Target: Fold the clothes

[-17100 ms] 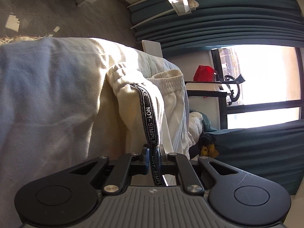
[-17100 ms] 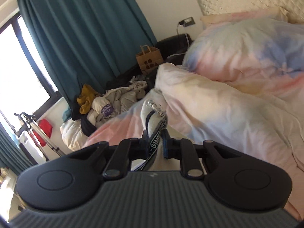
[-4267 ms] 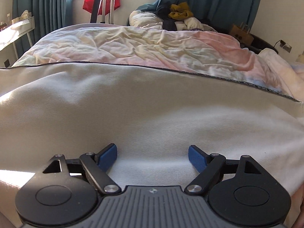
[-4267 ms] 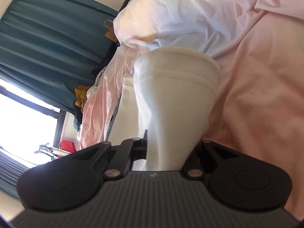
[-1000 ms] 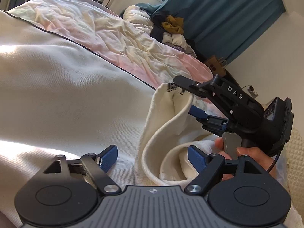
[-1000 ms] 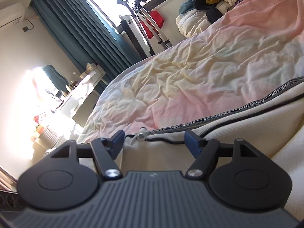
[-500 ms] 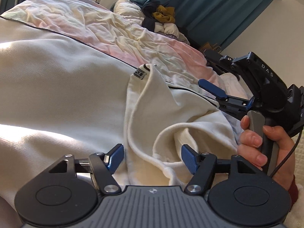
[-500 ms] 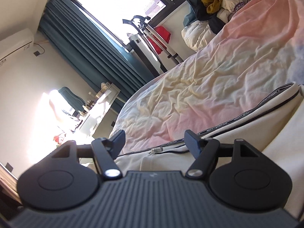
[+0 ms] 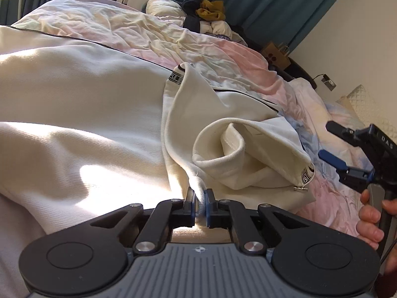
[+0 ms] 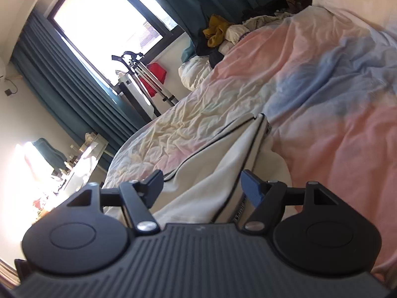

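**Left gripper pinches the cream trousers, right gripper wide open**

The left gripper [image 9: 199, 204] is clamped tight on a fold of the cream trousers [image 9: 86, 114], its two fingers pressed together with a ridge of cloth squeezed between them. The trousers lie spread across the bed [image 9: 139, 27], filling the left wrist view from 9 o'clock through the centre, a thin dark stripe running along their far edge. Toward 3 o'clock from the pinch, a rolled trouser cuff [image 9: 223, 149] gapes open, with a black-and-white printed band showing at its end. Out at 3 o'clock, the right gripper [image 9: 342, 146] hangs over the pink and blue sheet, held by a hand [image 9: 372, 221] on its handle, clear of the cloth. In its own view, the right gripper [image 10: 202, 182] has its fingers spread wide, nothing between them, with the trousers [image 10: 211, 173] lying just ahead at 12 o'clock. A heap of clothes [image 10: 218, 33] sits at the bed's far side under the teal curtains [image 10: 74, 82].
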The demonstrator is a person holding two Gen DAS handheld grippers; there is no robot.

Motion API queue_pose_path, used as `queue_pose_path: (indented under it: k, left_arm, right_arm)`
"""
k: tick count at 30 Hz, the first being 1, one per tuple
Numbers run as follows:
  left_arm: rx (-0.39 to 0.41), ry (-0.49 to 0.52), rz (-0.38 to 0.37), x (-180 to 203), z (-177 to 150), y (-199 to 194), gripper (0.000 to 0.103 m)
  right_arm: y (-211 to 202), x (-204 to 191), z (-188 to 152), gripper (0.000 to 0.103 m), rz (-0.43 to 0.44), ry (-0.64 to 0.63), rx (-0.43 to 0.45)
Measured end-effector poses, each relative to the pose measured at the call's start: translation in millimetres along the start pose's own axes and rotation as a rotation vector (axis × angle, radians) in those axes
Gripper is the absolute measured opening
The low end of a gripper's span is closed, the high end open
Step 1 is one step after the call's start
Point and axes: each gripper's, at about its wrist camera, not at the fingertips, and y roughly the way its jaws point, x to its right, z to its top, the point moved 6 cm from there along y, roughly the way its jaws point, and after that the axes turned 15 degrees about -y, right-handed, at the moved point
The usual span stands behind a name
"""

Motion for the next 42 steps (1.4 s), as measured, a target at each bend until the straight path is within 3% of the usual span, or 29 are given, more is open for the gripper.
queue_pose_path:
  k: [4, 7, 10, 12, 14, 20, 23, 27, 31, 33, 34, 40, 42]
  left_arm:
    - [0.022, 0.053, -0.009, 8, -5, -9, 0.008]
    - [0.046, 0.103, -0.009, 15, -8, -16, 0.013]
    - [0.083, 0.157, 0.005, 23, -8, -23, 0.028]
    - [0.114, 0.167, -0.016, 27, -6, -30, 0.047]
    - [0.151, 0.183, -0.046, 32, -3, -37, 0.051]
    - [0.183, 0.276, -0.103, 58, -3, -16, 0.052]
    - [0.158, 0.301, -0.09, 61, -2, 7, 0.05]
    - [0.093, 0.299, -0.094, 60, -5, 30, 0.047]
    - [0.095, 0.307, -0.106, 59, -5, 40, 0.038]
    - [0.113, 0.296, -0.139, 63, -5, 30, 0.015]
    - [0.122, 0.291, -0.155, 65, -5, 26, 0.012]
    - [0.174, 0.257, -0.252, 76, -7, -4, 0.007]
    - [0.191, 0.244, -0.276, 80, -10, -16, 0.006]
  right_arm:
    - [-5, 0, -20, 0.072, -0.021, 0.01, -0.083]
    - [1, -7, -29, 0.072, -0.052, -0.056, -0.142]
    - [4, -8, -31, 0.072, -0.05, -0.065, -0.164]
    - [5, -8, -33, 0.072, -0.041, -0.062, -0.175]
    - [6, -9, -36, 0.072, -0.035, -0.072, -0.199]
    - [17, -14, -47, 0.072, -0.081, -0.162, -0.265]
    - [21, -6, -48, 0.062, -0.102, -0.142, -0.245]
    - [18, 1, -36, 0.041, -0.057, -0.071, -0.124]
    - [19, 0, -23, 0.035, -0.039, -0.068, -0.041]
    - [22, -6, -19, 0.032, -0.05, -0.103, -0.023]
    - [22, -10, -16, 0.032, -0.057, -0.126, -0.009]
    - [22, -34, 10, 0.02, -0.111, -0.265, 0.086]
    - [28, -43, 18, 0.019, -0.116, -0.32, 0.065]
